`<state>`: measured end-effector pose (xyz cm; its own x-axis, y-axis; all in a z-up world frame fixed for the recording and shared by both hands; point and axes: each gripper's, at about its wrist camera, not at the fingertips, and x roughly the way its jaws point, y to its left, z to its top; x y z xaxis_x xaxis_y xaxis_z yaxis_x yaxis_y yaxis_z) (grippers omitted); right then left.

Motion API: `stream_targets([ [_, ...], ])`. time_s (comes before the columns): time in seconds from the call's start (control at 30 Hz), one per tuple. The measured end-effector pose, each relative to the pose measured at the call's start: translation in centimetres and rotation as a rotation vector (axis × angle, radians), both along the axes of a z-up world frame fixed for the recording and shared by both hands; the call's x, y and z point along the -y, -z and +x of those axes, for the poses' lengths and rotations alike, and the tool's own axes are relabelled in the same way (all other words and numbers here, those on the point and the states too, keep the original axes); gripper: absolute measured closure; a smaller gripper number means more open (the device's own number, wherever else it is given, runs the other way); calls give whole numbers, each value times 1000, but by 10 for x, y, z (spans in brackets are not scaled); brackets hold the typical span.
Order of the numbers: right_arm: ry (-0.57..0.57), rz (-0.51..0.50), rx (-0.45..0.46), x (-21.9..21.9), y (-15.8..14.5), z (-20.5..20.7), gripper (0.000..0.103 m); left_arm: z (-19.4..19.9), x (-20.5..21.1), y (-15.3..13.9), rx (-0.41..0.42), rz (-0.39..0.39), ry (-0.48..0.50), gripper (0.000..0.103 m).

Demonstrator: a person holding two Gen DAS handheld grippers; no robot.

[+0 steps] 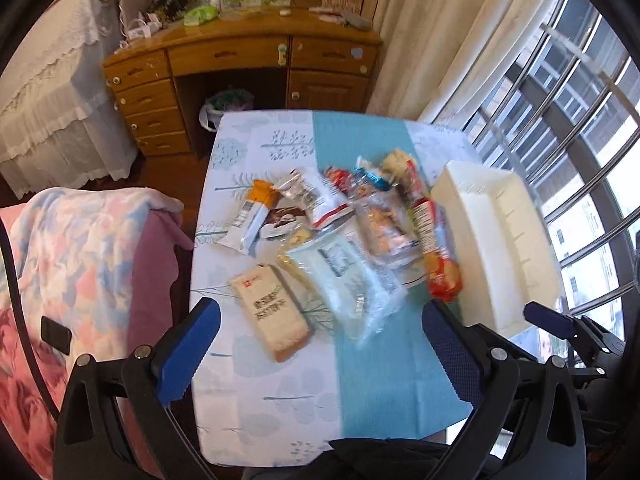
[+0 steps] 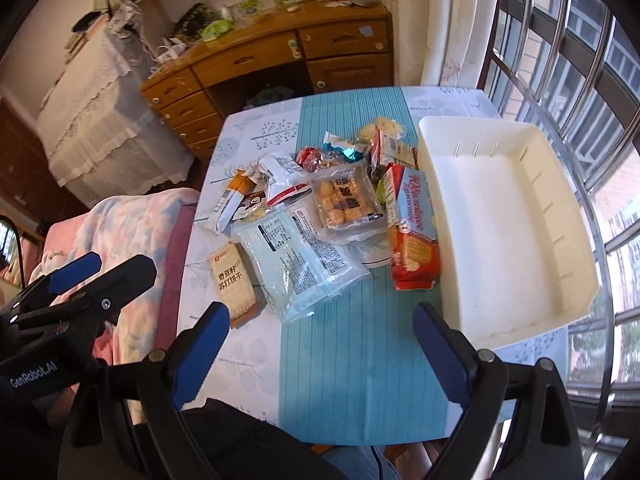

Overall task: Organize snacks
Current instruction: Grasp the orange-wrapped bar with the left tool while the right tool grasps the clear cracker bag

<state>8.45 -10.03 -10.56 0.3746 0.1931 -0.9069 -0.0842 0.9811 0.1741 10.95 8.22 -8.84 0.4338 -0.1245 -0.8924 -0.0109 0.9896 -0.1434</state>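
Note:
Several snack packets lie in a loose heap on the table: a beige cracker pack [image 1: 274, 312] [image 2: 236, 280] nearest me, a pale blue clear bag [image 1: 352, 280] [image 2: 296, 256], a red biscuit pack [image 1: 436, 252] [image 2: 412, 232], a clear pack of round puffs [image 2: 344, 200] and an orange-topped bar [image 1: 252, 216] [image 2: 234, 196]. An empty white bin [image 1: 500, 240] [image 2: 508, 220] stands to their right. My left gripper [image 1: 320, 344] hangs open above the table's near end, holding nothing. My right gripper [image 2: 320, 344] is open too, short of the heap, and also shows in the left wrist view [image 1: 560, 328].
The table [image 2: 360, 380] has a leaf-print cloth with a teal strip. A blanket-draped chair [image 1: 80, 260] stands at its left. A wooden desk [image 1: 240, 60] is behind, and a barred window [image 2: 580, 80] runs along the right. A person's lap shows at the bottom edge.

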Motion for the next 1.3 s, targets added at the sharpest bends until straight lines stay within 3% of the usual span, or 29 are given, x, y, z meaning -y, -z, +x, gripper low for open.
stream_targets([
  [0.43,97,-83,-16,-56,50,33,9,99,-60,91,-169,57,112,2],
  [0.67,56,-170,8,-81,89,42,9,151,-72,153,-227,66,131,3],
  [0.83,-4,-292,16,-99,117,46,9,175,-74,187,-264,71,126,3],
  [1.13,-152,-531,57,-127,159,48,9,193,-74,217,-294,92,127,10],
  [1.3,-179,-599,46,-132,179,55,9,202,-79,231,-316,99,120,17],
])
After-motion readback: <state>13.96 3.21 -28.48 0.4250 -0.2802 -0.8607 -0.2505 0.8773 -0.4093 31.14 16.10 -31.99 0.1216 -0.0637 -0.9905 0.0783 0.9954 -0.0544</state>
